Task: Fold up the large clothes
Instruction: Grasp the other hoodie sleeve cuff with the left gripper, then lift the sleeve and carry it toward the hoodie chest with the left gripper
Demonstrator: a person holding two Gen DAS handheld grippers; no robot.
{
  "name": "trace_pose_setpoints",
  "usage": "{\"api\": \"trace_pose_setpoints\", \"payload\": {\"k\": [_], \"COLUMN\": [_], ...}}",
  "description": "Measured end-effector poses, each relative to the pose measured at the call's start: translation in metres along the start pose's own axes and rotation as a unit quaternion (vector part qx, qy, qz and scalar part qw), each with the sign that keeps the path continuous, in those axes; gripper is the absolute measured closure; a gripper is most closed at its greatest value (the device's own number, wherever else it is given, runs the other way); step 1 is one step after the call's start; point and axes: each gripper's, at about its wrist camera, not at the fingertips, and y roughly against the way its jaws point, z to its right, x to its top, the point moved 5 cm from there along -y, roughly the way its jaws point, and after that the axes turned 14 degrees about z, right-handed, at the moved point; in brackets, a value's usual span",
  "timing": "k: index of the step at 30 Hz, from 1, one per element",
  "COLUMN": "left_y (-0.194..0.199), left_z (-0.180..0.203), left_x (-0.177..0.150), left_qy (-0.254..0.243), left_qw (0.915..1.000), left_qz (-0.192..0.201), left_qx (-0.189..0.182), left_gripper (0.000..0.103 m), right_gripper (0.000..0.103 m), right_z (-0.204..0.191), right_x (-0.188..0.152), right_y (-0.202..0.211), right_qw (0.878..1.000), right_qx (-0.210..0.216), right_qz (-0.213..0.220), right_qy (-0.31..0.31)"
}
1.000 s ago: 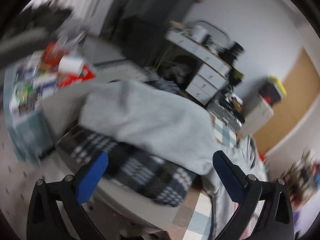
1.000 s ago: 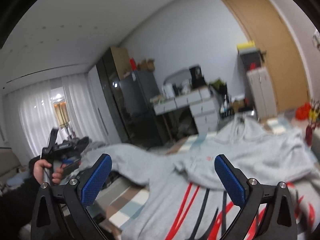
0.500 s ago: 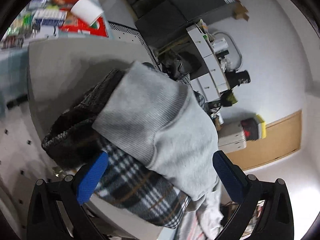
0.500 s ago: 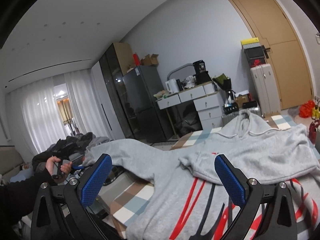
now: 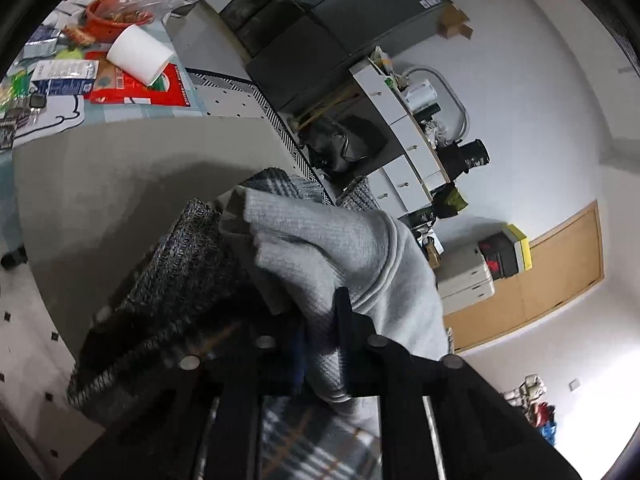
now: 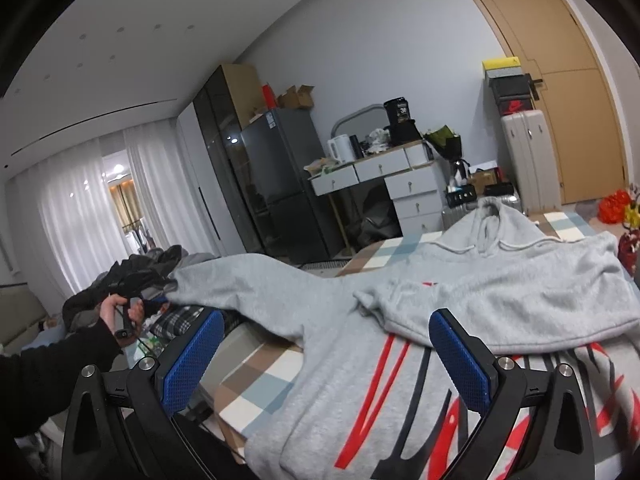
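1. A big grey hoodie lies spread out flat on a bed with a checked cover; it has red and black stripes on the front, and its hood points toward the far desk.
2. One long sleeve reaches out to the left side of the bed; its ribbed cuff is at the far end, on top of a dark knit blanket.
3. The left gripper is closing its two fingers on the cuff; the grey cloth is bunched up and pinched between them, and you can see only a thin bit of blue pad.
4. In the right wrist view, a hand in a black sleeve holds that gripper by its handle, right at the end of the sleeve.
5. The right gripper hangs over the lower part of the hoodie; its blue fingers are spread wide apart, with nothing between them, and they do not touch the cloth.
6. The other sleeve is folded across the chest of the hoodie.
7. Past the cuff there is a low table with a white paper cup lying on its side, a red bowl and some packets.
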Motion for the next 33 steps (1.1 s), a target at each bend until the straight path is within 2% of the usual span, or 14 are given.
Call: {"api": "trace_pose_setpoints", "payload": {"k": [5, 8, 10, 12, 14, 15, 16, 18, 20, 21, 22, 23, 28, 33], "left_y": [0.015, 0.011, 0.007, 0.004, 0.003, 0.002, 0.002, 0.001, 0.001, 0.001, -0.001, -0.002, 0.014, 0.034], "left_z": [-0.012, -0.017, -0.026, -0.029, -0.026, -0.022, -0.019, -0.014, -0.012, -0.012, -0.012, -0.012, 0.009, 0.077], "left_x": [0.001, 0.004, 0.004, 0.004, 0.007, 0.008, 0.008, 0.009, 0.009, 0.008, 0.007, 0.006, 0.019, 0.039], "left_qy": [-0.011, 0.005, 0.044, 0.08, 0.093, 0.096, 0.098, 0.096, 0.09, 0.086, 0.079, 0.067, 0.023, -0.035], "left_qw": [0.9993, 0.9989, 0.998, 0.9955, 0.9939, 0.9932, 0.9927, 0.9928, 0.9933, 0.9938, 0.9953, 0.9969, 0.9979, 0.9942], "left_qz": [0.033, 0.046, 0.043, 0.04, 0.042, 0.043, 0.046, 0.049, 0.054, 0.053, 0.044, 0.035, 0.06, 0.095], "left_qx": [-0.017, -0.009, -0.012, -0.03, -0.041, -0.049, -0.053, -0.051, -0.049, -0.044, -0.036, -0.022, -0.014, -0.035], "left_gripper": [0.096, 0.095, 0.078, 0.069, 0.06, 0.049, 0.044, 0.044, 0.045, 0.066, 0.094, 0.098, 0.098, 0.098], "right_gripper": [0.0, 0.0, 0.0, 0.0, 0.0, 0.0, 0.0, 0.0, 0.0, 0.0, 0.0, 0.0, 0.0, 0.0], "right_z": [-0.005, -0.006, -0.007, -0.008, -0.008, -0.009, -0.008, -0.009, -0.009, -0.009, -0.009, -0.008, -0.01, -0.013], "right_x": [-0.004, -0.008, -0.01, -0.011, -0.012, -0.012, -0.012, -0.012, -0.012, -0.012, -0.013, -0.013, -0.01, -0.003], "right_y": [-0.003, -0.006, -0.009, -0.01, -0.011, -0.011, -0.011, -0.011, -0.011, -0.011, -0.011, -0.011, -0.009, -0.003], "right_qw": [1.0, 1.0, 1.0, 1.0, 0.999, 0.999, 0.999, 0.999, 0.999, 0.999, 0.999, 0.999, 1.0, 1.0], "right_qx": [0.003, 0.006, 0.006, 0.005, 0.005, 0.004, 0.004, 0.004, 0.004, 0.003, 0.002, 0.001, 0.006, 0.012], "right_qz": [-0.007, -0.018, -0.023, -0.027, -0.027, -0.027, -0.027, -0.026, -0.027, -0.027, -0.027, -0.027, -0.021, -0.007], "right_qy": [0.011, 0.013, 0.015, 0.016, 0.015, 0.017, 0.017, 0.02, 0.023, 0.023, 0.023, 0.023, 0.02, 0.021]}}
